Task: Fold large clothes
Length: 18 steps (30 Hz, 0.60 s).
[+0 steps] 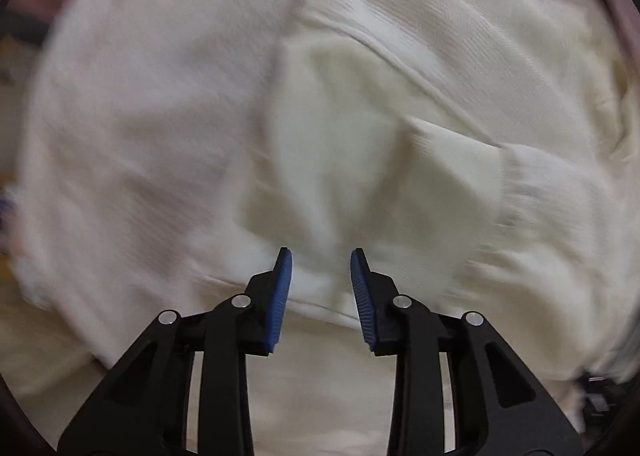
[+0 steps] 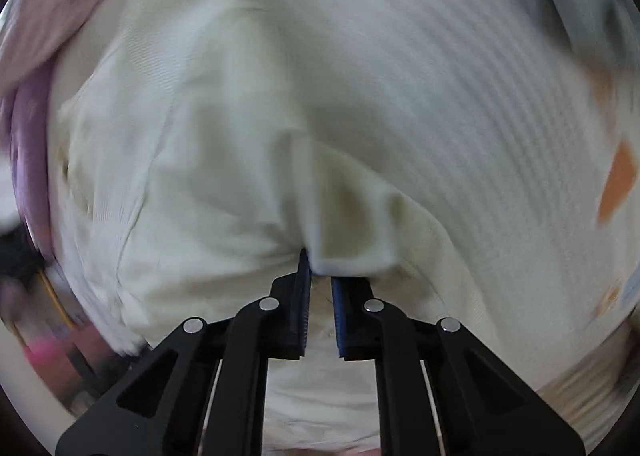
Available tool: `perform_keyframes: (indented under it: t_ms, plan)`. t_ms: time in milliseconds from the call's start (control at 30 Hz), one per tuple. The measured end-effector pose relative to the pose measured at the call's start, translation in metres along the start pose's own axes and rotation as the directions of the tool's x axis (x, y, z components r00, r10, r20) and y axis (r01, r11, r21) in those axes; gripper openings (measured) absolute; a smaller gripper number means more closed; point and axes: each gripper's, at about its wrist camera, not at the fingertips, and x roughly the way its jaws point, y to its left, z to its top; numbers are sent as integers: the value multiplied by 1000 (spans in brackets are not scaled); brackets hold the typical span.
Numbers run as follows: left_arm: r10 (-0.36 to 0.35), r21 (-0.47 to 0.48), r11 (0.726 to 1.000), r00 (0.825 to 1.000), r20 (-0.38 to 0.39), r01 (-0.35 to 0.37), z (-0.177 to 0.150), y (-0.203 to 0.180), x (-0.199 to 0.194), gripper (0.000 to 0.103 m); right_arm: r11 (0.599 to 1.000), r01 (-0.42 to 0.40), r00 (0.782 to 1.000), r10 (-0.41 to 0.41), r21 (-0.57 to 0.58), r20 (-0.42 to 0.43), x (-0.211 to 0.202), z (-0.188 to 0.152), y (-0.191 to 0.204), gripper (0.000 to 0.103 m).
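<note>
Filling both fisheye views from just past the fingertips, a cream knit garment (image 1: 360, 95) lies bunched and folded over itself, so its overall long axis and heading cannot be told.

Nearest in the left wrist view, the left gripper (image 1: 321, 276) has its blue-padded fingers (image 1: 283, 288) apart, with a hemmed edge of the cloth running across the gap between them; whether the pads touch the fabric cannot be told. Below that edge lies a paler beige surface (image 1: 320, 376). Just beyond, to the right, a ribbed cuff (image 1: 540, 191) ends a sleeve that runs up and left from it. Further on, a raised seam runs diagonally from upper left to lower right across the cloth, beside a tall fold that stands along the centre.

In the right wrist view, the right gripper (image 2: 319, 280) has its fingers (image 2: 304, 296) nearly together, pinching a thick folded flap of the cream garment (image 2: 200, 155) that rises straight away from the tips. Beyond the flap the knit ribs sweep in curved bands across the frame. At the far left edge is purple fabric (image 2: 48, 15), blurred; at the far right, an orange patch (image 2: 618, 183).
</note>
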Motion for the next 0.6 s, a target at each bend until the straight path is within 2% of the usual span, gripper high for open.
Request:
perform_keyframes:
  t_ms: [33,67,100,133,167,200,233,267,300,333,367,400,433,467,500,533,600]
  plan:
    - [37,30,999,999,9,-37,1,1,-4,31,1000,15,1000,-15,14,-18,-5,-3,-1,12]
    - [27,62,998,999,28,-29,1,3,-11,31,997,74,997,-75,-30,-27,-13,-7,6,18]
    - [-24,81,996,999,44,20,1,7,-20,30,987,136,990,-138,-89,-16,-24,-14,15,25]
    - [-60,86,995,997,47,56,1,9,-27,29,977,169,986,-169,-131,8,-34,-19,22,26]
    - [-107,85,991,993,50,103,1,11,-35,28,965,181,983,-173,-188,59,-52,-28,31,26]
    - [-162,86,984,985,58,157,1,11,-44,28,958,165,983,-141,-236,115,-70,-34,39,33]
    - [-205,90,976,977,62,199,5,9,-49,28,944,168,976,-119,-283,183,-87,-37,48,42]
    - [-259,101,962,964,64,252,8,4,-55,28,925,196,961,-114,-325,254,-97,-39,57,69]
    - [-300,118,949,952,62,291,14,-5,-56,28,894,239,936,-108,-378,335,-103,-40,67,77]
    - [-310,133,944,949,53,301,18,-16,-53,28,853,286,914,-107,-436,392,-100,-35,79,75]
    - [-299,152,945,953,35,291,23,-31,-45,28,834,304,913,-118,-460,391,-90,-29,85,59]
    - [-274,167,949,962,10,269,28,-48,-31,28,834,305,930,-157,-460,331,-65,-13,85,27]
    - [-255,173,952,967,-12,253,32,-60,-17,28,850,287,948,-185,-442,260,-45,3,78,16]
    - [-229,172,958,973,-23,230,36,-72,1,27,884,245,967,-196,-398,161,-14,22,65,11]
    - [-220,168,962,975,2,217,38,-76,5,26,913,198,979,-164,-357,123,5,36,53,8]
    - [-203,177,964,979,10,198,38,-79,2,26,925,176,983,-146,-336,115,6,43,48,8]
    - [-182,227,957,983,-5,178,34,-80,-10,25,923,203,978,-178,-328,104,-10,46,53,10]
